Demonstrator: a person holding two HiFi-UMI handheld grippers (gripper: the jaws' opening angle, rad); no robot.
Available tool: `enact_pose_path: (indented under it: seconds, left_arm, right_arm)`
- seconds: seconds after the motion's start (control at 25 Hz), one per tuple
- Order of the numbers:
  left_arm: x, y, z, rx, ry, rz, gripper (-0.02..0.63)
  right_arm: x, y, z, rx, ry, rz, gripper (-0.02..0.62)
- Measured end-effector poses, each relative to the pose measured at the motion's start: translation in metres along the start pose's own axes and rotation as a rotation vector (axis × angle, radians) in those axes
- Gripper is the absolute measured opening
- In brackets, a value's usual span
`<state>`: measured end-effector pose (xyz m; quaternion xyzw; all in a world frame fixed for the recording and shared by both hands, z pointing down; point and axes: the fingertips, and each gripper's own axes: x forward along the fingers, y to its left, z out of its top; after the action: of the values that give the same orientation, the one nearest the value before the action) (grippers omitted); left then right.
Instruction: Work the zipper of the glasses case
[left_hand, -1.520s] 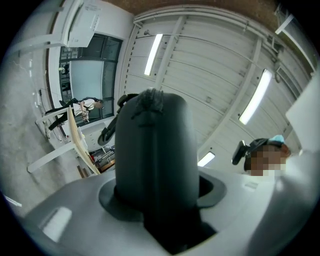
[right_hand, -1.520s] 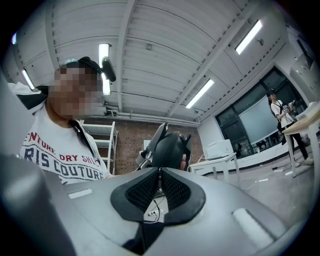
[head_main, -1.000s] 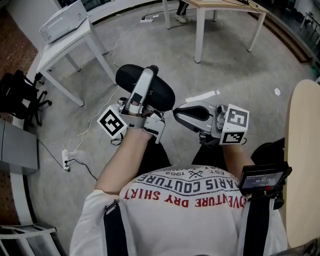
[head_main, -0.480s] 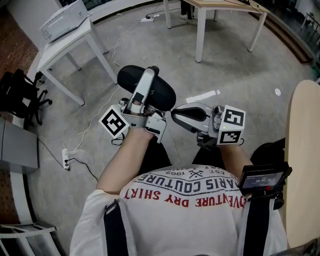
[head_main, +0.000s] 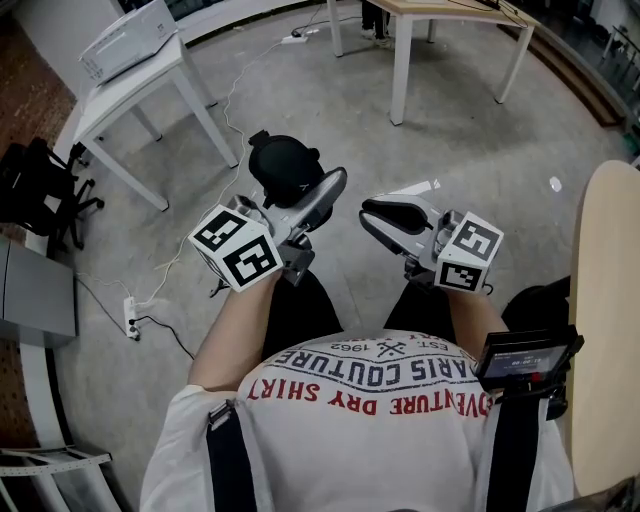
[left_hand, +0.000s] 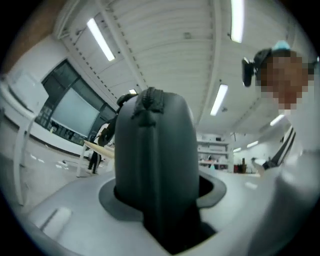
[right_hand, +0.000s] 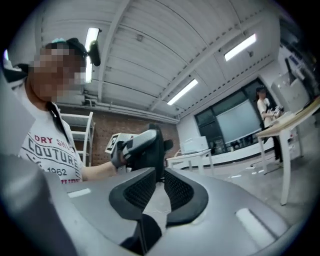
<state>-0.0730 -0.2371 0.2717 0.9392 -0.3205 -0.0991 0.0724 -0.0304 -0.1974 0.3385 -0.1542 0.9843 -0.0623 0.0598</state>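
In the head view the black glasses case (head_main: 283, 163) shows end-on above the person's lap, held by my left gripper (head_main: 303, 188). The left gripper view has the case (left_hand: 155, 160) upright between the jaws and filling the middle, with its zipper seam (left_hand: 148, 104) at the top. My right gripper (head_main: 372, 213) hangs to the right of the case, apart from it. Its jaws have just been opening. In the right gripper view its black pads (right_hand: 137, 192) stand a narrow gap apart with nothing between them, and the case (right_hand: 156, 145) shows beyond them.
A white table (head_main: 120, 100) with a white box (head_main: 125, 40) stands at the far left, and a wooden table (head_main: 455, 12) at the top. A light tabletop edge (head_main: 605, 300) runs down the right. A power strip (head_main: 130, 315) and cables lie on the floor at left.
My left gripper has rolled and sunk a little, so the case now shows end-on instead of broadside. My right gripper has drawn away from the case's right end and its jaws have parted.
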Motion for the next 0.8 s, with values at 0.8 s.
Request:
enact_pose_path:
  seconds: [0.8]
  left_arm:
    - [-0.013, 0.022, -0.073, 0.124, 0.267, 0.145, 0.249]
  right_arm:
    - [-0.015, -0.039, -0.009, -0.029, 0.099, -0.187, 0.000]
